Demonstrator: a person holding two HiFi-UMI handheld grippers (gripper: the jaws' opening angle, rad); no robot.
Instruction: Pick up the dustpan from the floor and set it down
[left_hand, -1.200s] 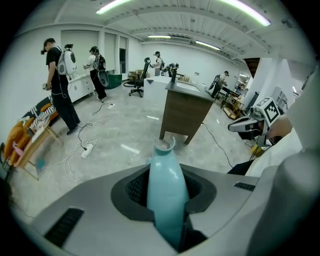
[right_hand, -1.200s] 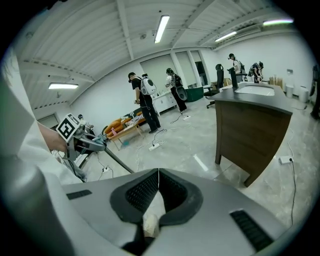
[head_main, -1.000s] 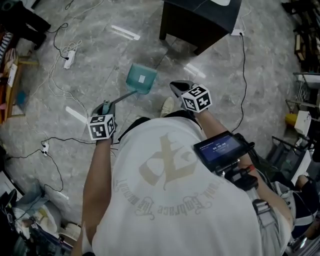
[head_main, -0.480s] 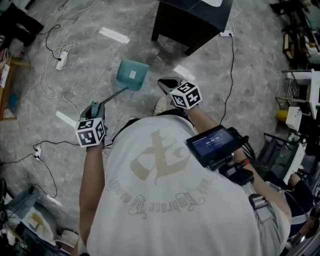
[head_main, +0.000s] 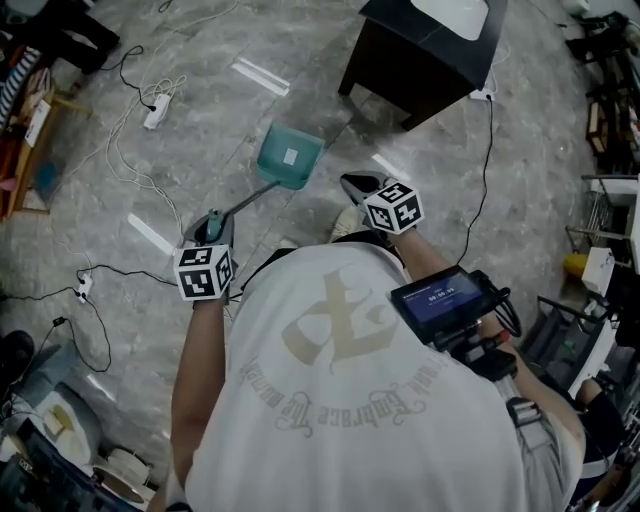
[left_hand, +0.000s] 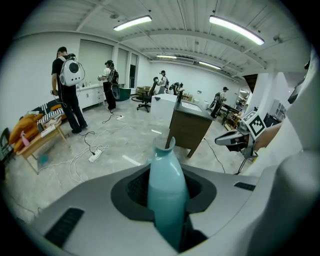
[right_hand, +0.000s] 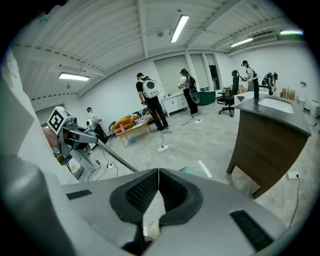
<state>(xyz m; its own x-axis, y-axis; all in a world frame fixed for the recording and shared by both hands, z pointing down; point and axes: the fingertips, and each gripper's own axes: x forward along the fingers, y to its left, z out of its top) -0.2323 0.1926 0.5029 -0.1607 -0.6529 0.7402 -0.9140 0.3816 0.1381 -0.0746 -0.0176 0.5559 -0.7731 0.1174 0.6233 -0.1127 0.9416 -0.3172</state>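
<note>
The teal dustpan (head_main: 290, 155) hangs low over the grey floor ahead of the person, its long dark handle (head_main: 245, 198) slanting back to my left gripper (head_main: 212, 225). In the left gripper view the teal grip of the handle (left_hand: 166, 195) stands between the jaws, and my left gripper is shut on it. My right gripper (head_main: 360, 185) is to the right of the pan, apart from it, shut with nothing between its fingers; in its own view the tips (right_hand: 158, 172) meet. That view also shows the left gripper (right_hand: 75, 135) and the handle rod (right_hand: 117, 160).
A dark cabinet (head_main: 425, 50) stands on the floor just beyond the dustpan. Cables and a power strip (head_main: 155, 105) lie at the left, and white strips (head_main: 260, 75) mark the floor. A shoe (head_main: 345, 220) shows under the right gripper. Several people (left_hand: 67, 85) stand further off.
Both grippers have moved forward, the left one also lifting a little with the dustpan still in it. The head view has swung, so the cabinet and cables sit differently.
</note>
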